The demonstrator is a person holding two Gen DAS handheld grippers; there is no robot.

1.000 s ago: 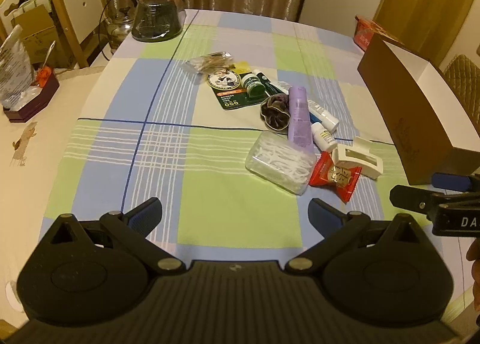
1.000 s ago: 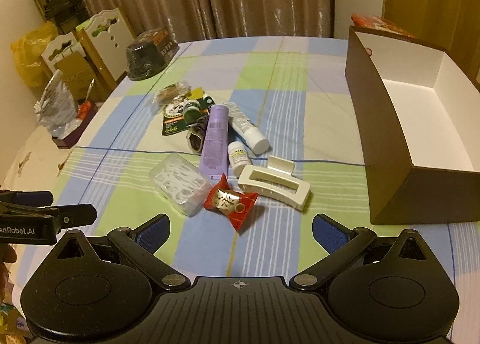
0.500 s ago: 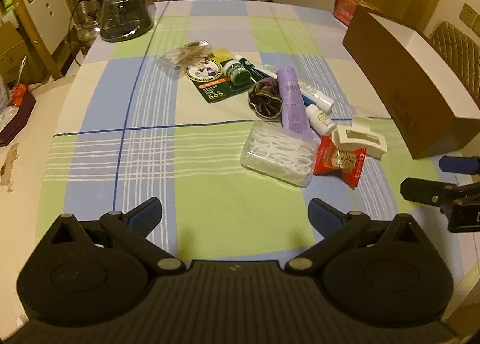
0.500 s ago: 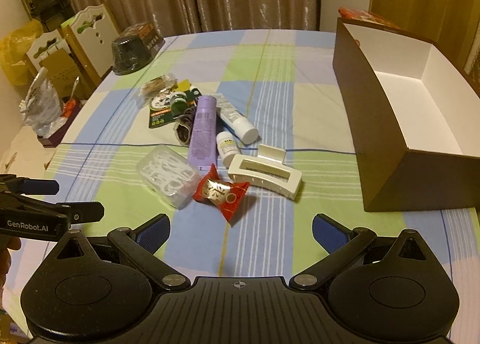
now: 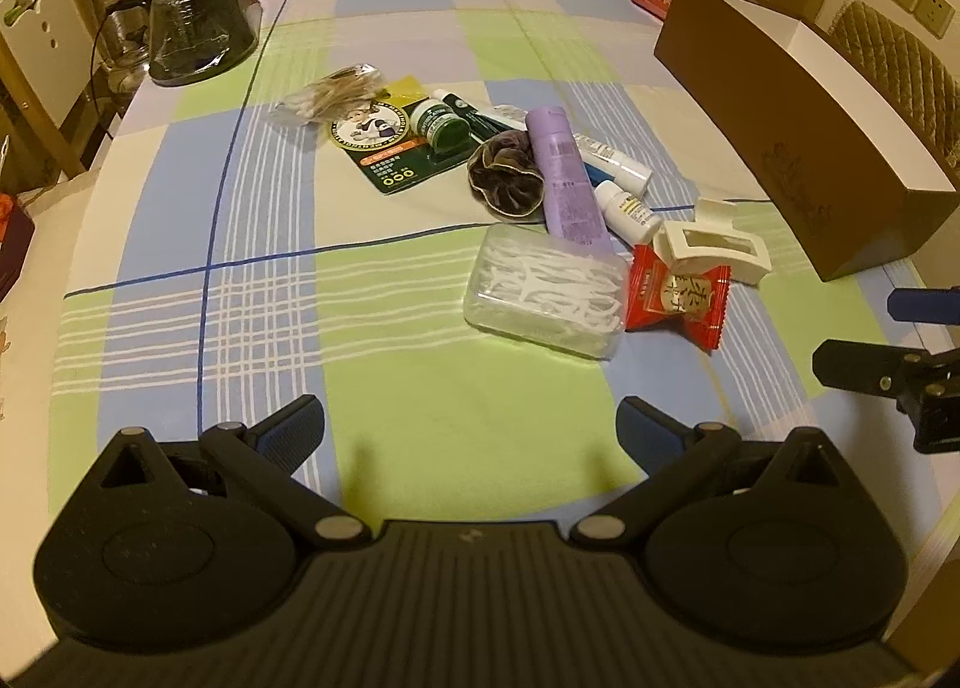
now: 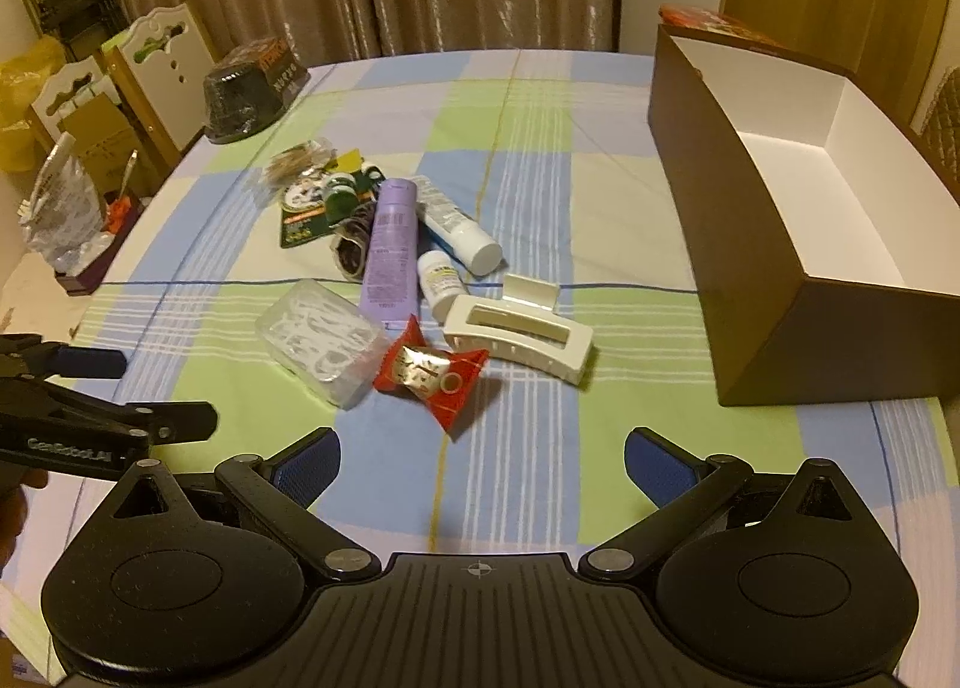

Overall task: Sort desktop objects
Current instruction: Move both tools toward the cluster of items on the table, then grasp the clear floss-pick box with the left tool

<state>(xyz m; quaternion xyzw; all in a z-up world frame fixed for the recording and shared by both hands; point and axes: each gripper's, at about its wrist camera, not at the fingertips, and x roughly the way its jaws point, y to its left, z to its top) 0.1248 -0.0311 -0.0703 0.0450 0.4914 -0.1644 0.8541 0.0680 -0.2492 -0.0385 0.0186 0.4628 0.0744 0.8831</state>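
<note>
Hovering with fingers spread and empty, the right gripper [image 6: 477,469] sits nearer the red candy [image 6: 431,373], which lies just ahead and slightly left of it, long axis slanting near-right, while the left gripper [image 5: 471,427], also spread, has it far-right.

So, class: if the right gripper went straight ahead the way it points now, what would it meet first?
Probably the red candy wrapper, lying just ahead of the open right gripper; the white hair claw clip lies slightly beyond, though depth is uncertain.
</note>
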